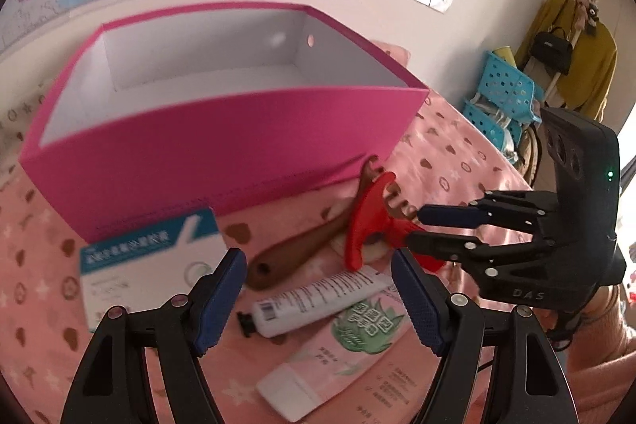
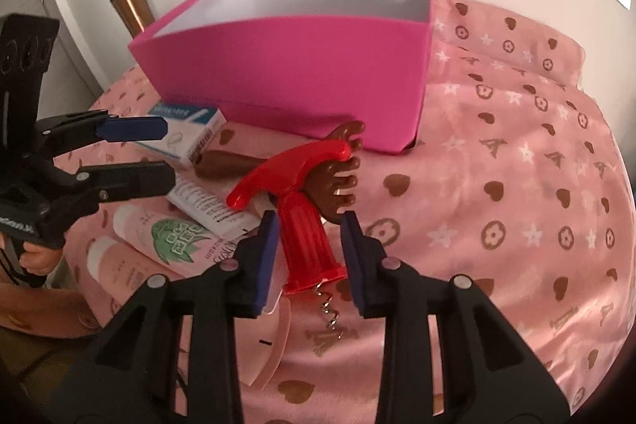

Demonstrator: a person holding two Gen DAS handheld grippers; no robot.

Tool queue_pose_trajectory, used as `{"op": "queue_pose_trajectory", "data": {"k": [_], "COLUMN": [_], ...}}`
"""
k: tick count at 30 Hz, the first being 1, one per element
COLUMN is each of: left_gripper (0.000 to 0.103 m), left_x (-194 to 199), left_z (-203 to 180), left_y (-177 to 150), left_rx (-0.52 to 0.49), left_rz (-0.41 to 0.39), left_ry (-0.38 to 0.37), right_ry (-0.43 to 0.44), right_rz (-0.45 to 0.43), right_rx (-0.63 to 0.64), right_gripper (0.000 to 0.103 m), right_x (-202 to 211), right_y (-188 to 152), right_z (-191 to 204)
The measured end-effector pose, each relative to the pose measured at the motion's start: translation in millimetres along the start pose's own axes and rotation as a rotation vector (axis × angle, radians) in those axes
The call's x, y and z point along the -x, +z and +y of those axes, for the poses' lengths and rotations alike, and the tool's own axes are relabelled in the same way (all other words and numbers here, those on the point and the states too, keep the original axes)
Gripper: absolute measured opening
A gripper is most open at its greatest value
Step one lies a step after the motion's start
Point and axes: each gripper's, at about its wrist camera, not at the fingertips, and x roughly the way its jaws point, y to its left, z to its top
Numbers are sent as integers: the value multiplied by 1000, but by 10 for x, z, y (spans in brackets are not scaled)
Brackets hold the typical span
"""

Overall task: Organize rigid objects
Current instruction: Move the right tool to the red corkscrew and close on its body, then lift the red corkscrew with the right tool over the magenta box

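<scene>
The right claw (image 2: 308,257) straddles the ribbed red barrel of a corkscrew (image 2: 308,225) at the frame's lower middle. Its jaws are narrow, but a sliver of pink cloth shows on each side, so the pads do not appear to press yet. The barrel is likely the chosen spot because it is the straight part; the curved handle lies across a brown comb (image 2: 338,181).

The left claw (image 1: 318,299) hangs wide and empty over a white tube (image 1: 318,299) in the lower middle of its view, with a pink tube (image 1: 338,352) below it and a blue-and-white carton (image 1: 151,265) at left.

The pink box (image 2: 286,74) stands open-topped just behind the pile, its near wall close to the comb. A lift must clear that rim; to the right, the bedspread (image 2: 516,185) offers free room.
</scene>
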Motion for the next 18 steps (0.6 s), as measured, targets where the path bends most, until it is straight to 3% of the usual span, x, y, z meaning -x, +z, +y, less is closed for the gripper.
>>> {"op": "queue_pose_trajectory", "data": {"k": [9,11,18], "left_gripper": [77,77,77], "left_x": [-87,-84,-109], "left_z": [-51,-48,-59], "left_y": [-43,-47,-43], "left_rx": [4,6,20], "left_rz": [20,18,19], "left_ry": [-2,-6,-41], "right_ry": [-17,-22,-8], "right_rz": [41,52,24], "right_rx": [82,101,81], "right_gripper": [34,30,27], "right_x": [-142,-182,-80], "right_y": [5,16,17], "right_z": [111,126,57]}}
